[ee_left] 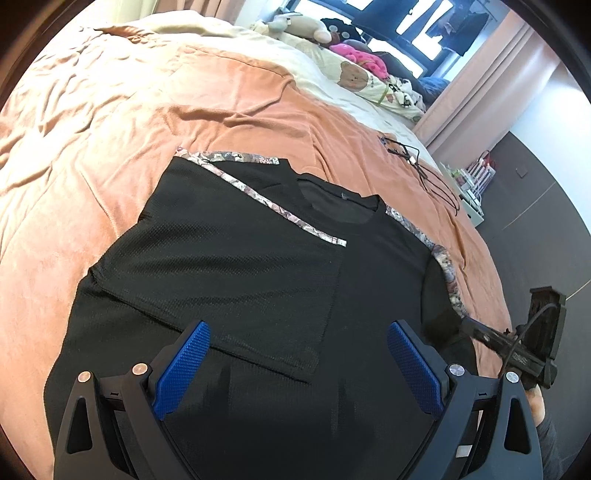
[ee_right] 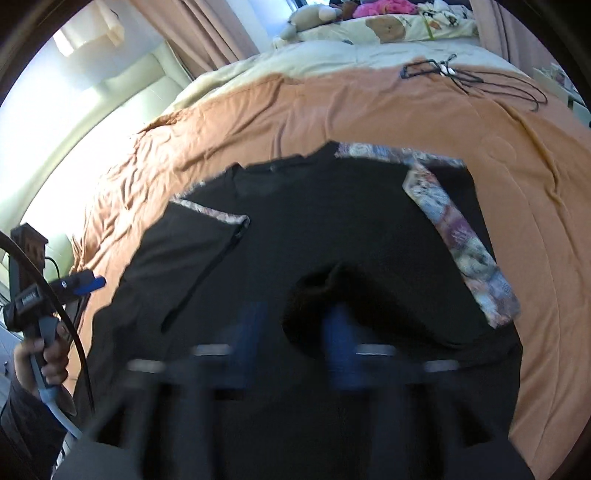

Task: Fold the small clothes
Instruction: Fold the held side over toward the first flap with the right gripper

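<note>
A black T-shirt (ee_left: 258,258) with patterned trim lies flat on the orange blanket (ee_left: 129,122). Its left sleeve is folded in over the body. My left gripper (ee_left: 297,332) is open and empty above the shirt's lower part. In the right wrist view the shirt (ee_right: 332,221) shows with its right sleeve (ee_right: 461,251) lifted and turned inward. My right gripper (ee_right: 291,325) is motion-blurred, its blue fingers (ee_right: 341,332) a short way apart, with a fold of black sleeve fabric (ee_right: 314,295) bunched at them. The right gripper (ee_left: 509,339) also shows at the shirt's right edge in the left wrist view.
Black cables (ee_left: 417,162) lie on the blanket beyond the shirt, to its right. Pillows and soft toys (ee_left: 362,70) are at the head of the bed. The bed's right edge drops to a dark floor (ee_left: 546,221). Curtains (ee_right: 207,33) hang behind.
</note>
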A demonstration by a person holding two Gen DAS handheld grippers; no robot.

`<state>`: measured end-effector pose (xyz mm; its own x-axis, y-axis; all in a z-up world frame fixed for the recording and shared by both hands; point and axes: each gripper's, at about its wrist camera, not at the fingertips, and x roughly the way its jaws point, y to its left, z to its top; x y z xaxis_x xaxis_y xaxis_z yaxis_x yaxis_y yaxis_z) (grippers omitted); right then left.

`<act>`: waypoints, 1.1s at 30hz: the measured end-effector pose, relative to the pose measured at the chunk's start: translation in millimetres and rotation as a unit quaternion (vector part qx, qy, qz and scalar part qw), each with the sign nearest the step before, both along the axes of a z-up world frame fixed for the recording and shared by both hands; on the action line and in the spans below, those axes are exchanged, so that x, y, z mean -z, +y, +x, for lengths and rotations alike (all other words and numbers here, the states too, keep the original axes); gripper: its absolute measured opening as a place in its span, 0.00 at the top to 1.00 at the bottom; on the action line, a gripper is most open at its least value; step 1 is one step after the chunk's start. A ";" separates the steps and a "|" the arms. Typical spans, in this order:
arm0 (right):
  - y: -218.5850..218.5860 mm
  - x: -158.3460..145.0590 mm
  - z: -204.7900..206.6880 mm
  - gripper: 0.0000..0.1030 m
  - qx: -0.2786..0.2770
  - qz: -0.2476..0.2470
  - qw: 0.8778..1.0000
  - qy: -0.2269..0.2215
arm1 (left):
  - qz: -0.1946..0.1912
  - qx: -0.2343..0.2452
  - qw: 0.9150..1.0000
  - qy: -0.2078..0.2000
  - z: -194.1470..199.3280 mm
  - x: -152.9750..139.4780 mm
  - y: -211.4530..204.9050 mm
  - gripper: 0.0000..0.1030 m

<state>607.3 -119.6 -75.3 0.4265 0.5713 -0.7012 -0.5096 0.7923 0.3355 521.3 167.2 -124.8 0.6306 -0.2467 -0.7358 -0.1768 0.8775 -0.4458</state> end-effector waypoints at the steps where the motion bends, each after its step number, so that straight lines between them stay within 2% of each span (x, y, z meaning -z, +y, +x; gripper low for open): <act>1: -7.3 -3.3 -0.1 0.19 0.007 0.005 1.000 -0.009 | 0.000 0.000 1.000 0.000 0.0 -0.4 -0.7 0.05; 4: -26.3 -11.1 6.0 0.19 0.021 0.025 0.999 0.001 | -0.001 0.002 1.000 -0.001 0.6 -0.4 -2.3 0.05; 10: -82.5 -13.1 34.2 0.19 0.108 0.048 0.993 0.020 | -0.005 0.007 1.000 -0.002 1.8 2.1 -8.6 0.05; 12: -95.5 -10.8 44.1 0.19 0.135 0.039 0.990 0.019 | -0.004 0.009 1.000 0.001 2.5 3.8 -10.5 0.05; 16: -102.1 -1.3 59.4 0.21 0.160 0.031 0.986 0.024 | -0.005 0.006 1.000 0.004 3.4 7.6 -11.3 0.05; 20: -90.3 10.2 71.6 0.25 0.171 0.005 0.985 0.019 | -0.003 -0.002 1.000 0.014 2.8 11.0 -11.0 0.05; 23: -85.6 19.7 85.0 0.42 0.174 -0.001 0.984 0.026 | -0.001 -0.006 1.000 0.013 0.2 10.7 -10.3 0.05; 25: -78.4 32.7 75.2 0.67 0.172 -0.012 0.985 0.015 | -0.002 -0.008 1.000 0.013 -1.4 11.2 -8.8 0.05; 26: -73.3 33.4 77.8 0.73 0.172 -0.019 0.985 0.008 | -0.004 -0.009 1.000 0.012 -2.6 11.8 -7.8 0.05; 27: -74.2 31.9 72.3 0.85 0.169 -0.022 0.985 0.001 | -0.005 -0.009 1.000 0.012 -3.5 12.4 -7.1 0.05; 28: -74.4 30.6 69.9 0.92 0.167 -0.022 0.986 0.000 | -0.006 -0.008 1.000 0.012 -4.6 13.4 -5.9 0.05; 33: -68.7 17.5 62.4 0.99 0.159 -0.016 0.987 -0.026 | -0.011 -0.013 1.000 0.012 -9.6 17.1 3.5 0.05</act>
<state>669.7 -188.3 -92.8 0.6161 0.3798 -0.6900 -0.2484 0.9251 0.2873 511.7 170.7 -141.9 0.6189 -0.2461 -0.7460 -0.2109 0.8627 -0.4596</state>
